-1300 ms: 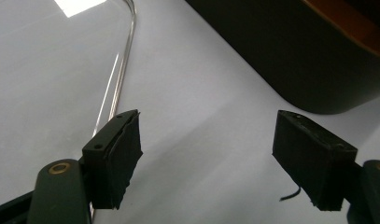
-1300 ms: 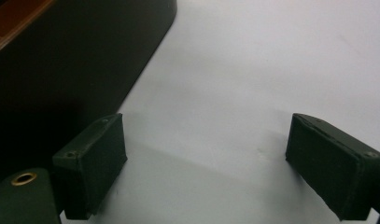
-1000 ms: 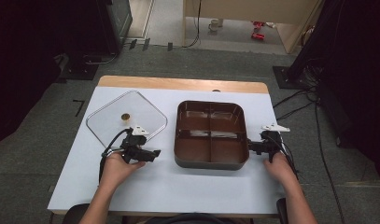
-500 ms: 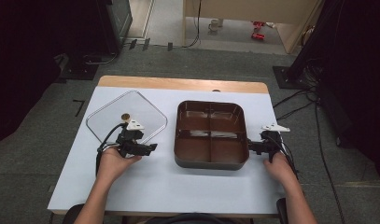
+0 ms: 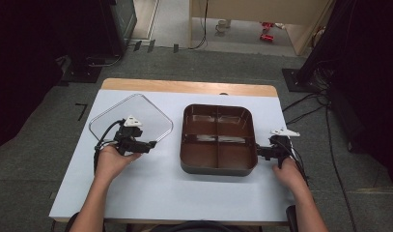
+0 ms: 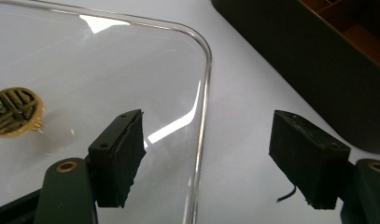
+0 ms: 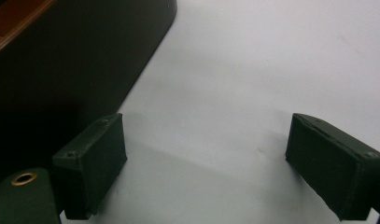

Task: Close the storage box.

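Fingers point(image 6: 117, 158) of the left gripper point(image 6: 215, 161) stand apart with nothing pressed between them; they have just been closing a little, one over the clear lid point(image 5: 131, 116), the other past its edge over the white tabletop point(image 5: 150, 188). That lid lies flat to the left of the brown tray point(image 5: 218, 140), apart from it. Beside the tray's right wall, the right gripper point(image 7: 206, 163) stands wide open, holding nothing.

The lid point(image 5: 131, 121) is clear with a gold patterned emblem point(image 6: 12, 112). The tray point(image 5: 218, 139) is dark brown. Black jaws on both grippers, over a white table point(image 5: 150, 193) edged in pale wood.
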A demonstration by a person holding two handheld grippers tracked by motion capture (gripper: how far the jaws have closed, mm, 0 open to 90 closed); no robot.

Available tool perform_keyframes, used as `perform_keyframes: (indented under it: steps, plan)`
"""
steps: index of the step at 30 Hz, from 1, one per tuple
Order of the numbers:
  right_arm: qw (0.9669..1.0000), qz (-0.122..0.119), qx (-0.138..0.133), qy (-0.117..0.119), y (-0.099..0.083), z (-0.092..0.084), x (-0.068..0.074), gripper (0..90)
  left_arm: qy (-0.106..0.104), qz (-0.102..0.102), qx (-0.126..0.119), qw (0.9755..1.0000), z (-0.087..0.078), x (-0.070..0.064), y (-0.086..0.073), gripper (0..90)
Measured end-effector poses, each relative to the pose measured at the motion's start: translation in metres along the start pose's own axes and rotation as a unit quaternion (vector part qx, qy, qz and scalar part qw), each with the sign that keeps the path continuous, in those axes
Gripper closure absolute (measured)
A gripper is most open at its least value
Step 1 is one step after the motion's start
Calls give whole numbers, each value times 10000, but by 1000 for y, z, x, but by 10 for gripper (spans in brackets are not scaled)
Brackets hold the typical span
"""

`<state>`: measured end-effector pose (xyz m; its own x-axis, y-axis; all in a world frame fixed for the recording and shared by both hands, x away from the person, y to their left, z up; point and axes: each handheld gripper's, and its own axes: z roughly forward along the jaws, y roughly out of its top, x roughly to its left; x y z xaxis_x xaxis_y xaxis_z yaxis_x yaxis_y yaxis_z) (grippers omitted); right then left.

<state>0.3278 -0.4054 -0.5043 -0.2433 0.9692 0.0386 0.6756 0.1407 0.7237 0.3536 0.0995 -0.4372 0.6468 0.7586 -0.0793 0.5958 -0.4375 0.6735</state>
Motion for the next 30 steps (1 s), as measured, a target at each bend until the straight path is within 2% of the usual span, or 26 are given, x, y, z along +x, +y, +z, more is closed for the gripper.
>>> perform_keyframes:
  steps: [3,12,16,19,22,26,30]
  plan:
    - [10000,-3,0,0,0,0,0,117,8,4,-48,10000,-1,6,6,305]
    - [10000,5,0,2,0,0,0,117,9,38,-79,10000,6,19,23,303]
    - [10000,3,-1,4,0,0,0,116,-16,-55,-107,9999,11,27,27,297]
    - [10000,2,-2,3,0,0,0,116,10,5,-97,10000,13,32,29,300]
    - [10000,0,-2,3,0,0,0,116,9,-59,-91,9999,15,37,32,289]
    - [10000,0,-3,3,0,0,0,117,1,-46,-166,9999,15,43,35,283]
    - [10000,7,-5,5,0,0,0,116,139,-97,-166,9997,17,56,36,299]
